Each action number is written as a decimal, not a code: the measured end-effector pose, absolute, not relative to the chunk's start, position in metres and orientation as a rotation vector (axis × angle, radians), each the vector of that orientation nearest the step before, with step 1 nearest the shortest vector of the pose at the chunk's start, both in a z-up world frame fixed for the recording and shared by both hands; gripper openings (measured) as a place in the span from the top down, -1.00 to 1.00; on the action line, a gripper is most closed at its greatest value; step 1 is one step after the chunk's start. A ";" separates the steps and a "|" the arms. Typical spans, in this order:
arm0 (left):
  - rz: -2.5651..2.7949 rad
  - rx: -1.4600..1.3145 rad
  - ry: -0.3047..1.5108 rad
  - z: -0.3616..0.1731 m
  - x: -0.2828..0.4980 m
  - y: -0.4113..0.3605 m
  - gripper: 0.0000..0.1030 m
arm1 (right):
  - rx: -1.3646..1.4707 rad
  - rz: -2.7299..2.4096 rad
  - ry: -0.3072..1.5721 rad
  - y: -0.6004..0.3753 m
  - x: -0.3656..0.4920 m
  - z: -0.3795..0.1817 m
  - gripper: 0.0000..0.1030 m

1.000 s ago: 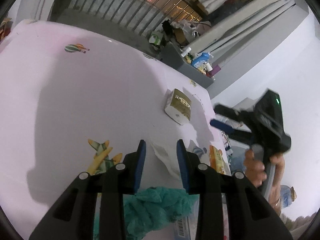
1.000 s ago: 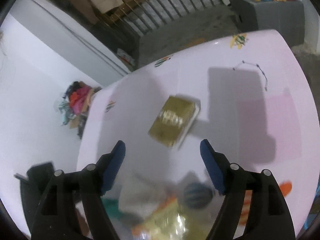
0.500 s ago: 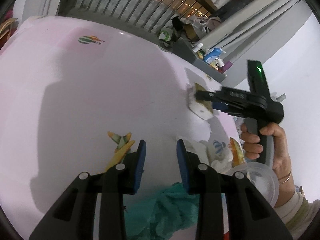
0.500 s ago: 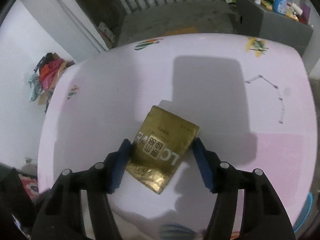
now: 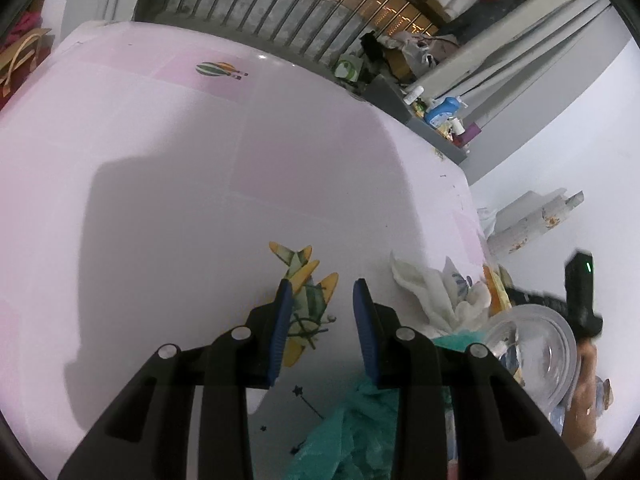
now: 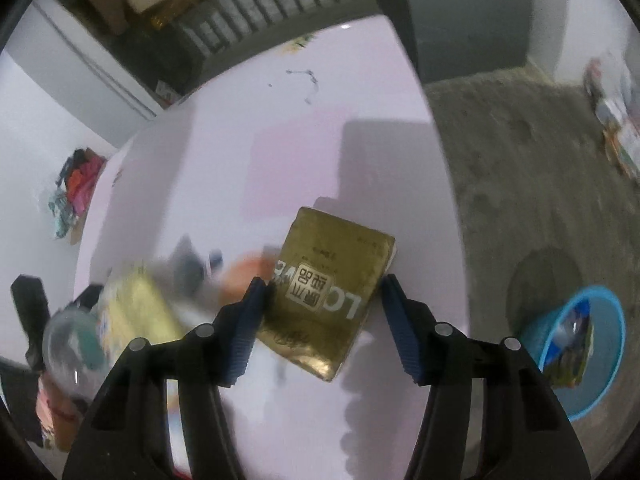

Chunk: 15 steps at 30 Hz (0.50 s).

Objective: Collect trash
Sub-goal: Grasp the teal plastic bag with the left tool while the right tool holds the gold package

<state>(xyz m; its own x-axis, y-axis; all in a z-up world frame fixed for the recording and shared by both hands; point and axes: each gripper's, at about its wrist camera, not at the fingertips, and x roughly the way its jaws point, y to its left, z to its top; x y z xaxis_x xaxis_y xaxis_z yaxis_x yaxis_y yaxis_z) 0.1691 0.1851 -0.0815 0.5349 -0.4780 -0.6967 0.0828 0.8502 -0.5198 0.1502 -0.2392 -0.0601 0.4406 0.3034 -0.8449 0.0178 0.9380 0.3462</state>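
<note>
A gold foil packet [image 6: 332, 248] with white lettering sits between the blue pads of my right gripper [image 6: 324, 284]. The jaws are closing, both pads press its sides, and it hangs tilted over the pink table's edge. My left gripper [image 5: 322, 292] stands open with nothing between its fingers, low over the tablecloth [image 5: 200, 200]. Just to its right lies a trash pile: crumpled white tissue [image 5: 424, 292], a teal plastic bag [image 5: 352, 420] and a clear plastic lid [image 5: 536, 344]. In the right wrist view the pile is blurred at the lower left.
A blue basket [image 6: 616, 320] with wrappers inside stands on the grey carpet [image 6: 520, 160] right of the table. A grey cabinet [image 6: 460, 20] with bottles stands past the far corner, with a metal railing [image 5: 300, 8] behind the table. A hand holds the right gripper's handle [image 5: 580, 300].
My right gripper dropped around the gold packet, closed on it and carried it off its spot toward the table's edge. My left gripper sank slightly toward the pile.
</note>
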 end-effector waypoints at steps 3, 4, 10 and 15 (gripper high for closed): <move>-0.346 -0.450 0.958 -0.081 0.165 0.184 0.43 | 0.413 0.167 1.097 -0.257 0.115 -0.066 -0.04; -0.346 -0.444 0.961 -0.082 0.163 0.184 0.43 | 0.436 0.164 1.095 -0.259 0.104 -0.067 -0.04; -0.355 -0.420 0.984 -0.081 0.144 0.182 0.43 | 0.427 0.159 1.081 -0.247 0.055 -0.069 -0.02; -0.367 -0.409 1.005 -0.080 0.118 0.183 0.43 | 0.362 0.188 1.054 -0.220 0.036 -0.066 -0.03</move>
<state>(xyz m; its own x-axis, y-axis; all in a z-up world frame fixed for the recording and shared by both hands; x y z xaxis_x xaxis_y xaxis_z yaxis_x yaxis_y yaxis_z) 0.1181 0.1827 -0.0802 0.4878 -0.4760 -0.7318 0.1079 0.8647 -0.4905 0.0360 -0.2204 -0.0663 0.4854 0.3222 -0.8128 0.0206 0.9252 0.3790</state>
